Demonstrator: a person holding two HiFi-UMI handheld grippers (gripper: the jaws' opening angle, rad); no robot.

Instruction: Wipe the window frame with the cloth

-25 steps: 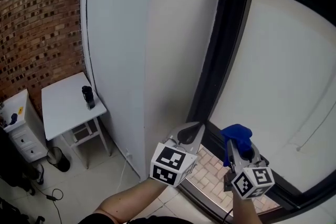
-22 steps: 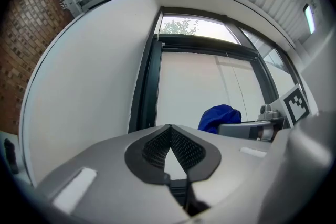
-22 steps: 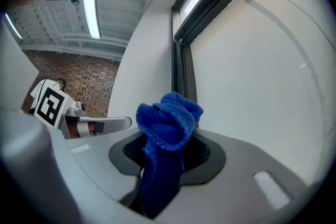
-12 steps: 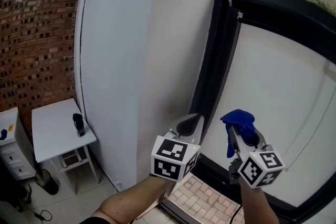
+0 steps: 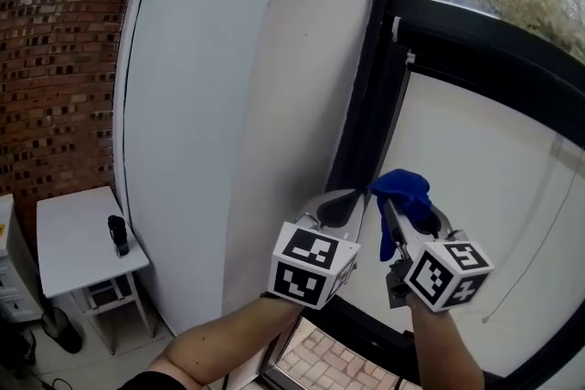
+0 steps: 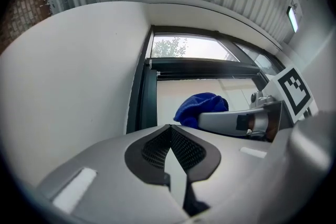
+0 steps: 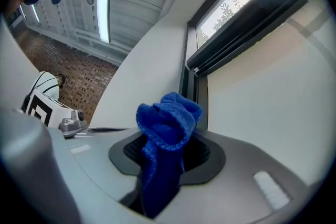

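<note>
Right claw (image 5: 395, 204): is clamping the blue cloth (image 5: 402, 190), which is bunching up above the jaw tips.
Left claw (image 5: 354, 198): is pointing upward just beside the right one, with its jaws pressing together on nothing.
Cloth position: is sitting near the dark window frame (image 5: 367, 96); contact cannot be told.
Window: a white blind (image 5: 457, 178) is covering the lower pane; trees are showing above the crossbar (image 5: 484, 36).
Obstructions: the white wall (image 5: 210, 105) is standing just left of the frame.
Surroundings: a small white table (image 5: 69, 242) is carrying a dark object (image 5: 117, 235) by the brick wall (image 5: 55, 59).
</note>
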